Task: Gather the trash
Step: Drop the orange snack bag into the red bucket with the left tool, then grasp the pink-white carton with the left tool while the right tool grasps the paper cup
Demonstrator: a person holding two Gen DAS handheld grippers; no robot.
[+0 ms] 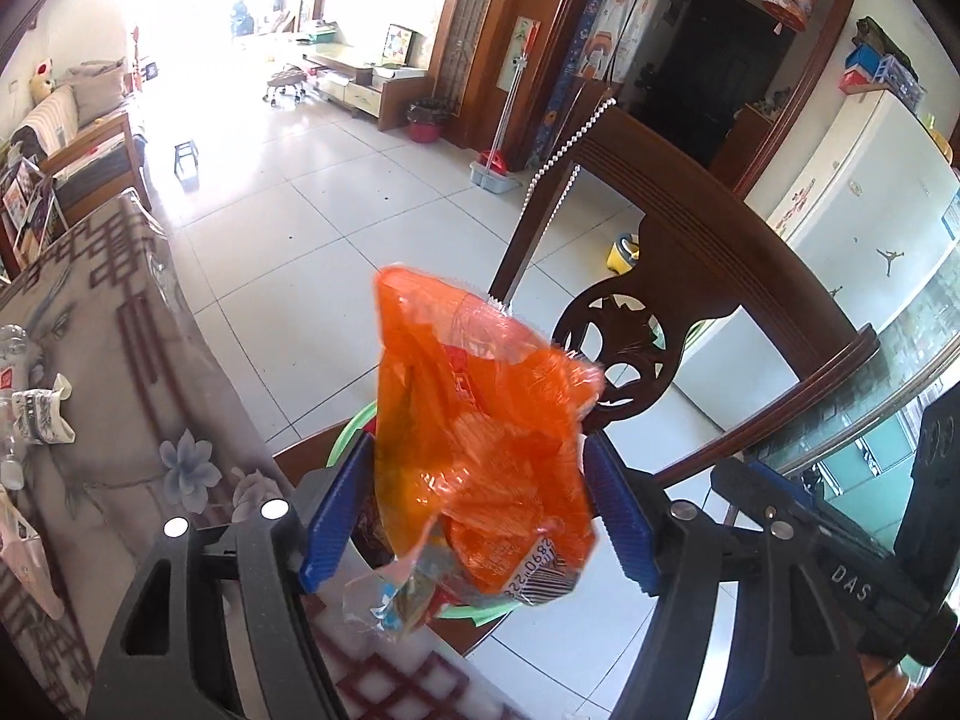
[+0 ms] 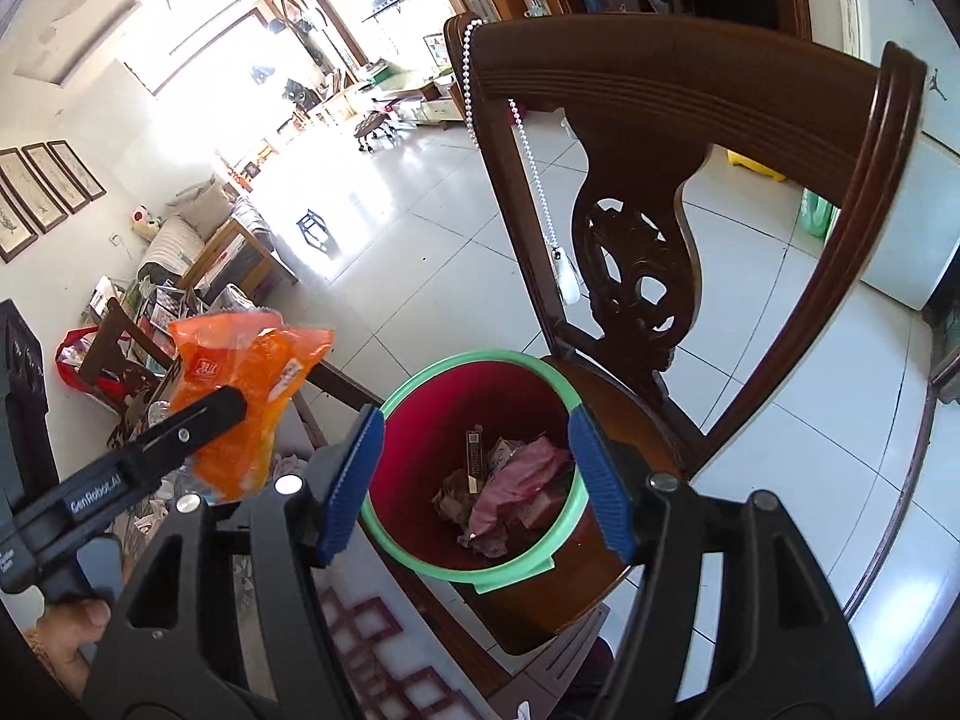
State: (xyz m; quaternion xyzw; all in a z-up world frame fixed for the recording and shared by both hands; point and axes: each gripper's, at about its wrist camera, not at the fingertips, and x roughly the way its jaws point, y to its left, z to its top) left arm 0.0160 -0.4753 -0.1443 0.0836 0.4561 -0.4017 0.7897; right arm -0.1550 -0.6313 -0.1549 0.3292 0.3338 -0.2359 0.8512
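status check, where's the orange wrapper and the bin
Left gripper jaws apart, orange wrapper loose between them above the bin. Right gripper open, empty, over bin. Chair back behind, nothing blocking.

Black tool (image 2: 474,480) frames, ribbed blue pads (image 2: 354,486), silver screws.

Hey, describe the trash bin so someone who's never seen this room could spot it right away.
Find the dark carved wooden chair beside the table. On its seat stands the trash bin, a round bucket, red inside, holding crumpled wrappers. Its mint-green rim sets it apart from everything nearby.
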